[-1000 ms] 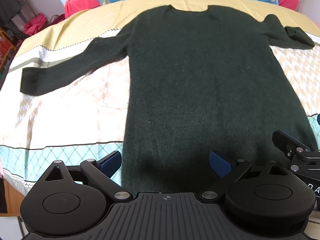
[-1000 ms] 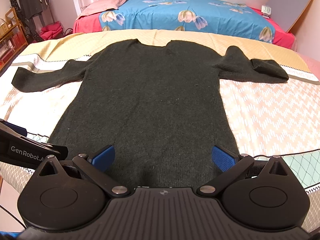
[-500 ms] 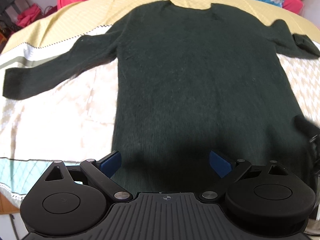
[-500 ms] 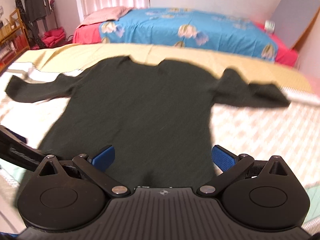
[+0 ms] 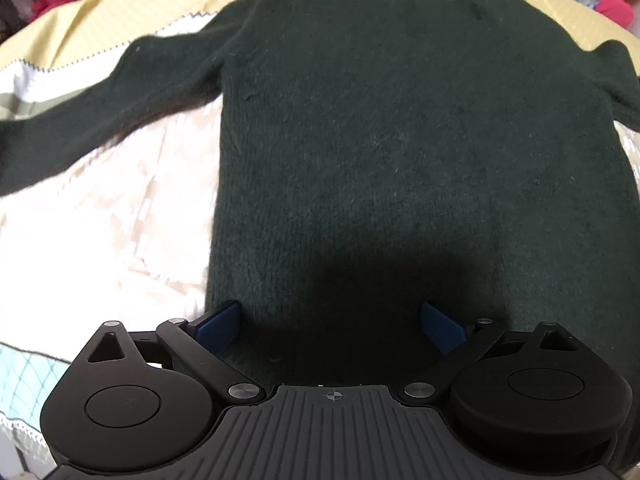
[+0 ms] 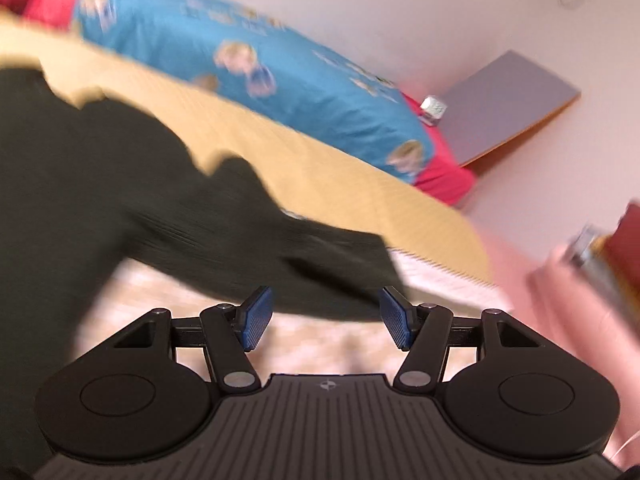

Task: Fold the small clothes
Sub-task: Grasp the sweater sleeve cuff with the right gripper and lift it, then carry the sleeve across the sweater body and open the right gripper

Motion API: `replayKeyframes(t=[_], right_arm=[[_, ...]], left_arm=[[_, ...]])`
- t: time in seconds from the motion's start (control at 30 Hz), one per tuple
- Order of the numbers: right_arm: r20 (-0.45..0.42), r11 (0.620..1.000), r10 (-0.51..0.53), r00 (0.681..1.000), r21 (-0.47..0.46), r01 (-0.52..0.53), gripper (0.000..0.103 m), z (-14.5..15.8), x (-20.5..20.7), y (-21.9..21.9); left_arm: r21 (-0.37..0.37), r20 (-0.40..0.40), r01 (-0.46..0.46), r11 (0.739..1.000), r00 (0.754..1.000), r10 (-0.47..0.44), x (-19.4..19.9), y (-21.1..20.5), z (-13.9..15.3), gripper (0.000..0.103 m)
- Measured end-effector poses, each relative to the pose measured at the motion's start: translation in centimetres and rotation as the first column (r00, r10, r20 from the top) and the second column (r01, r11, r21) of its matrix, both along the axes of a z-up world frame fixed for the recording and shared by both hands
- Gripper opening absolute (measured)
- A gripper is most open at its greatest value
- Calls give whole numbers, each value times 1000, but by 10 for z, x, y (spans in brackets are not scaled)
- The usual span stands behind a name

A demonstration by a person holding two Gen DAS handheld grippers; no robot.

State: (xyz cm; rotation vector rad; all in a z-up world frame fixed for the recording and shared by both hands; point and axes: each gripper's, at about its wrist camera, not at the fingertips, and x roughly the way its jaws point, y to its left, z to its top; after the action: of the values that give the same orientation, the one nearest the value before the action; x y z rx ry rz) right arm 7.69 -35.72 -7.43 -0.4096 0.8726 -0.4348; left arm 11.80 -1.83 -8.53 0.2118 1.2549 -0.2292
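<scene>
One dark green knitted sweater [image 5: 400, 128] lies flat on your bed, front up, and fills most of the left wrist picture. Its neck hole is at the top middle, and one long sleeve [image 5: 80, 120] runs out to the left edge. The sweater rests on a soft quilt with yellow, cream and pale teal bands [image 5: 100, 248].

Your left gripper [image 5: 330, 324] hangs over the bottom part of the sweater, at the lower middle of the picture. Its two blue pads [image 5: 218, 322] stand wide apart and nothing is between them. A dark shadow sits on the knit just above them.

In the right wrist picture everything is blurry and tilted. The other sleeve [image 6: 320, 256] stretches from the left toward the middle. Your right gripper [image 6: 326, 318] is at the lower middle, just under the sleeve's end. Its jaws have just been closing, but they are partly apart and nothing is between the pads [image 6: 256, 316].

Behind the quilt, in the upper middle, is a bright blue bedspread with flowers [image 6: 260, 64]. A flat grey board [image 6: 508, 100] leans on the wall at the upper right.
</scene>
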Motion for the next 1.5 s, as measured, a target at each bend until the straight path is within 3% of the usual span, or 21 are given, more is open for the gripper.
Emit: replayKeyframes(t=[0.2,0.37,0.4,0.43,0.47,0.5,0.57,0.67,0.73,0.87,1.03,1.13,1.2,1.3,1.5], right_arm=[[-116,992,28,993,-120,-42,66,-48,30,-35],[-125,976,95,988,-185,-117,69,-52,52,-41],[-128,979,100,987,-166,-120,60,-51,56,-43],[-135,986,100,986,-122,-117,32,-49,60,-46],[-148,993,90,985,-67,-101,15,-47,64,-50],[-153,998,63,986,-15,-66,10,-43,66,-55],[-99,997,-2,995,82,10,10,-26,65,-65],[3,965,-145,989,223,141,9,10,56,-90],[70,921,-268,961,312,234,9,33,45,-114],[151,817,-505,850,402,414,9,69,19,-167],[126,733,-646,753,377,566,9,73,-5,-192],[132,715,-673,728,370,593,9,74,-9,-191],[139,729,-654,743,375,572,9,76,-4,-181],[172,793,-569,804,372,482,9,86,17,-151],[268,904,-323,907,371,212,9,112,60,-54]], left_arm=[[8,-9,19,1000,1000,-19,8,-6,-6,103],[8,-14,23,1000,1000,-23,12,-8,-9,103],[5,-18,23,1000,1000,-23,10,-9,-8,103],[4,-17,23,1000,1000,-23,10,-9,-8,103],[2,-19,24,1000,1000,-24,8,-8,-7,103],[3,-18,25,1000,1000,-25,7,-9,-7,103],[-1,-12,26,1000,1000,-26,10,-8,-8,103],[-9,-13,27,1000,1000,-27,7,-6,-8,103],[-14,-17,28,1000,999,-28,4,-5,-8,103],[-28,-21,22,999,1000,-23,2,-1,-5,103],[-54,-27,-2,999,1000,1,-1,10,4,103],[-59,-19,-18,998,1000,17,-3,20,11,103],[-55,-2,-32,998,999,32,-6,28,18,103],[-57,23,-57,997,998,58,-10,39,27,103],[-66,56,-110,992,992,113,-19,63,41,103]])
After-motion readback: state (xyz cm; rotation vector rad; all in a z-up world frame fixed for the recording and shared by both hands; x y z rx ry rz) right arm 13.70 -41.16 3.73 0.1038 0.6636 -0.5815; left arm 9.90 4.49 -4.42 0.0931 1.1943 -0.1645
